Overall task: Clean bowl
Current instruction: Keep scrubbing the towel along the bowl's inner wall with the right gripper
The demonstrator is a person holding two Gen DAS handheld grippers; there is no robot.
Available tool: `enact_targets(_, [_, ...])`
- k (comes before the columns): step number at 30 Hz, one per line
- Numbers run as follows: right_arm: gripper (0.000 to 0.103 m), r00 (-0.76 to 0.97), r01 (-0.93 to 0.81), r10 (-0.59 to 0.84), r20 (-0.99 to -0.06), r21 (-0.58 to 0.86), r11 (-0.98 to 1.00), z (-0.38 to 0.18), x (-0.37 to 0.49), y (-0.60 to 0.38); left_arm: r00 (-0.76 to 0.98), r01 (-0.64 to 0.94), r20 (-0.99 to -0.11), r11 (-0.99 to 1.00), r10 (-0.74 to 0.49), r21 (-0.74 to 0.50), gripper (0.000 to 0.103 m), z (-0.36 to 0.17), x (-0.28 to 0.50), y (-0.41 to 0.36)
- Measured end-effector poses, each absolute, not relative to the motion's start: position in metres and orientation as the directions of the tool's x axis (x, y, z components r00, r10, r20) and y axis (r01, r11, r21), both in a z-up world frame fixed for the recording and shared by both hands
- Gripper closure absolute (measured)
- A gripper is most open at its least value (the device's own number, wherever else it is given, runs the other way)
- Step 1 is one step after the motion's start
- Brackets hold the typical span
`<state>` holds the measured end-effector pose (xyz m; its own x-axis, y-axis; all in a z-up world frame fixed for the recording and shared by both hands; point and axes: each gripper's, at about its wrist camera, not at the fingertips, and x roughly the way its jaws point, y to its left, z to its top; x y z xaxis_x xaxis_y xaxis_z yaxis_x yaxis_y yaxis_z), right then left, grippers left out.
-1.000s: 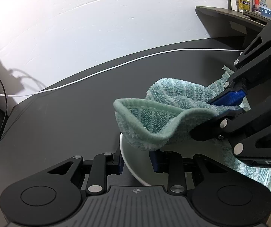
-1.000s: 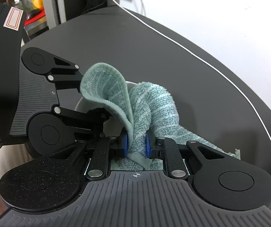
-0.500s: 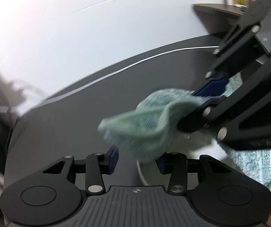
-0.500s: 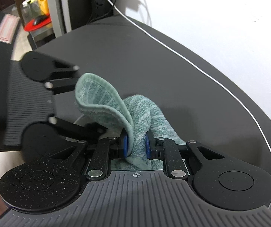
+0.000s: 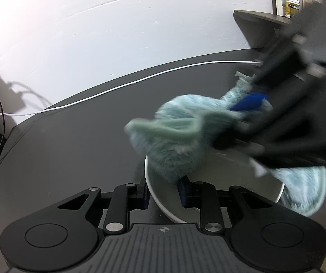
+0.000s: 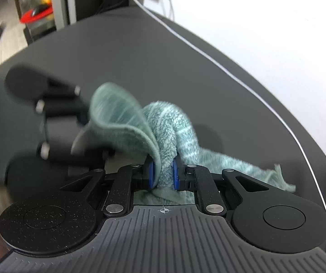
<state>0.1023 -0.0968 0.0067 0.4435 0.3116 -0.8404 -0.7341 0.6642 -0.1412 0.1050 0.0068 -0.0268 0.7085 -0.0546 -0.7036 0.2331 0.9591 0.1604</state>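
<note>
Left tongs [image 5: 164, 192] clamped across the rim of the white bowl [image 5: 219, 195], which rests on the dark desk [image 5: 72, 141]; right tongs [image 6: 163, 174] clamped on the green cloth [image 6: 163, 132], bunched inside it. Risk: a hard sweep could drag the bowl from its rim grip, or the trailing cloth could snag.

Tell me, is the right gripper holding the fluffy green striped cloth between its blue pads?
Yes, the right gripper is shut on the fluffy green striped cloth, which is bunched tightly between its blue pads.
</note>
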Motion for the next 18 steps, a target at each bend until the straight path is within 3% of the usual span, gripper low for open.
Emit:
enact_targets(3, [0.084, 0.414, -0.744, 0.338, -0.845, -0.100, 0.661, 0.007, 0.098, -0.096, 0.709, 0.237, -0.703, 0.958, -0.055, 0.164, 0.075, -0.027, 0.104, 0.007])
enact_targets(15, [0.087, 0.475, -0.735, 0.243, -0.846, -0.229, 0.638, 0.000, 0.118, -0.079, 0.708, 0.202, -0.705, 0.966, -0.032, 0.160, 0.070, -0.025, 0.103, 0.009])
enact_targets(18, [0.084, 0.423, -0.729, 0.294, -0.857, -0.129, 0.672, 0.002, 0.110, -0.097, 0.711, 0.200, -0.702, 0.969, -0.041, 0.146, 0.068, -0.025, 0.102, 0.012])
